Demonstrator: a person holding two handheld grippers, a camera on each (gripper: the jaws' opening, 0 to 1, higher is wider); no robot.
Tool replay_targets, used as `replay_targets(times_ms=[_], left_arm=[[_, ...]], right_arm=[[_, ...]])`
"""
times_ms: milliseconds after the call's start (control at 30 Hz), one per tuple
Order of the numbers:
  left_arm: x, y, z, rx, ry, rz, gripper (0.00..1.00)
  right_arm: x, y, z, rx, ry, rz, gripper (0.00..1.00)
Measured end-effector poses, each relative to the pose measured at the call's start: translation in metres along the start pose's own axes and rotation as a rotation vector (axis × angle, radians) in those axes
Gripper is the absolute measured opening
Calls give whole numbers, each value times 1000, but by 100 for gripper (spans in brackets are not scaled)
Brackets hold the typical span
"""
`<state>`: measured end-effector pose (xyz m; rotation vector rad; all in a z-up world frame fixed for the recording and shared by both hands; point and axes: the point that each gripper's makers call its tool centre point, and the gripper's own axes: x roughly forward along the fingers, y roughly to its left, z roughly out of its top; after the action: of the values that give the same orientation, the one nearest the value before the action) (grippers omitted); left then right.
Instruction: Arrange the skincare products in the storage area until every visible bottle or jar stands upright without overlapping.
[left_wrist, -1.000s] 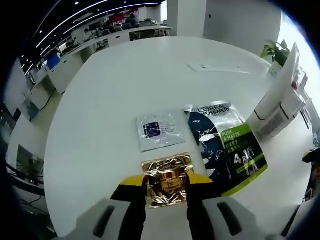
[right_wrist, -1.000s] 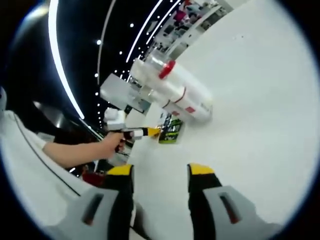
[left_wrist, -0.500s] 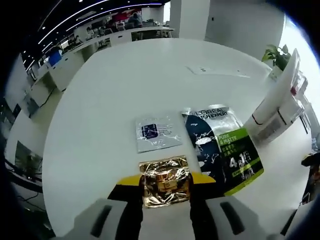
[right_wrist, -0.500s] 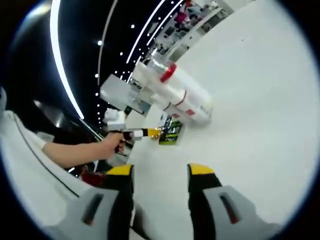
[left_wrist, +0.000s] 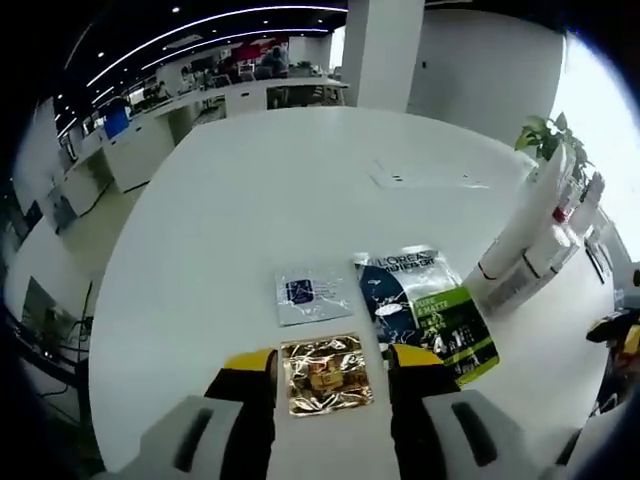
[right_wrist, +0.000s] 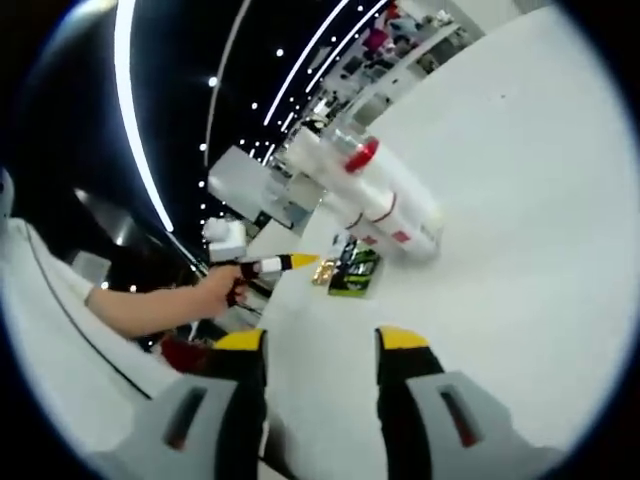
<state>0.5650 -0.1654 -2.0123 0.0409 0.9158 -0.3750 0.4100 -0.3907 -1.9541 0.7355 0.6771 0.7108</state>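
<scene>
A gold foil sachet (left_wrist: 322, 373) lies flat on the white table (left_wrist: 220, 210), between the jaws of my left gripper (left_wrist: 332, 358), which is open and not touching it. Beyond it lie a silver-white sachet (left_wrist: 312, 295) and a dark packet with a green panel (left_wrist: 425, 312). To the right is a cluster of white tubes and bottles with red bands (left_wrist: 525, 235). My right gripper (right_wrist: 321, 340) is open over bare table with nothing between its jaws. In its view a hand (right_wrist: 215, 290) holds the left gripper (right_wrist: 295, 263) by the gold sachet (right_wrist: 325, 271), green packet (right_wrist: 355, 272) and white tubes (right_wrist: 370, 190).
A flat white panel (left_wrist: 430, 178) is set in the table further back. A potted plant (left_wrist: 540, 135) stands behind the tubes. The table's rim (left_wrist: 110, 300) curves round on the left, with office desks (left_wrist: 130, 150) beyond. A sleeve (right_wrist: 70, 330) takes up the right gripper view's lower left.
The left gripper's jaws have spread and drawn back from the gold sachet, which they held before and which now lies on the table. The right gripper has stayed open, its view shifting a little.
</scene>
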Motion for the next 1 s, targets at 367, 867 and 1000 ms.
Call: replay_targets(times_ms=[367,867,1000], left_arm=[[-59,-23,19,-55,-205,-83,51],[-142,-72,23,-122,-394,-286,61],[-158,-81,23,-108,-434,-313,62]], right_arm=[[-4,19,8,-79,-26,8,42],[-12,61,44,-387,-115,-28,46],[-12,71,48,-460,-118,-46,51]])
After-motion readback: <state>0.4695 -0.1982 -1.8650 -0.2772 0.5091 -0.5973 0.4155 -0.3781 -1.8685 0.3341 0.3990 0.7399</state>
